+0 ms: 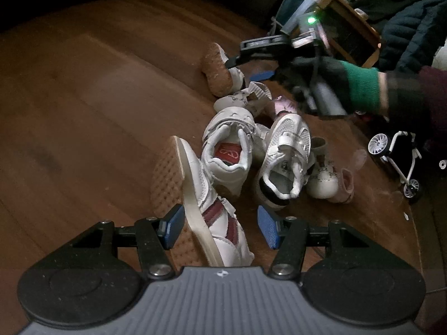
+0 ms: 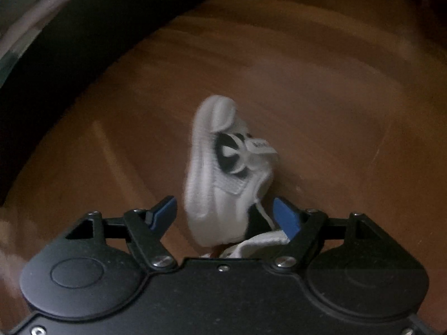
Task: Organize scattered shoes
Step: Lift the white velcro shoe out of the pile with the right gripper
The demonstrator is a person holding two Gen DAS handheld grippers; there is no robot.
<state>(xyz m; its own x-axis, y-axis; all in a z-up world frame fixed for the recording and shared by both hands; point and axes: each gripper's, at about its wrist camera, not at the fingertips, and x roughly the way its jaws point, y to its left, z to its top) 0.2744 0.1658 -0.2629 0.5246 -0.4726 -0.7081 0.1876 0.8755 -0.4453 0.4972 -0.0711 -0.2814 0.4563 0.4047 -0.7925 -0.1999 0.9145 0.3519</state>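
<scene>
In the left wrist view my left gripper is shut on a white shoe with maroon stripes. The shoe lies on its side with its tan sole against the left pad. Beyond it is a pile of shoes: a white high-top with a red insole, a white mesh sneaker and small pale shoes. A gloved hand holds my right gripper at a white shoe with a tan sole. In the blurred right wrist view that gripper is open around a white shoe, with floor showing beside the left pad.
The shoes lie on a brown wooden floor. A white toy stroller stands at the right. A bag, a wooden frame and a dark jacket crowd the top right. A dark wall or piece of furniture runs along the left of the right wrist view.
</scene>
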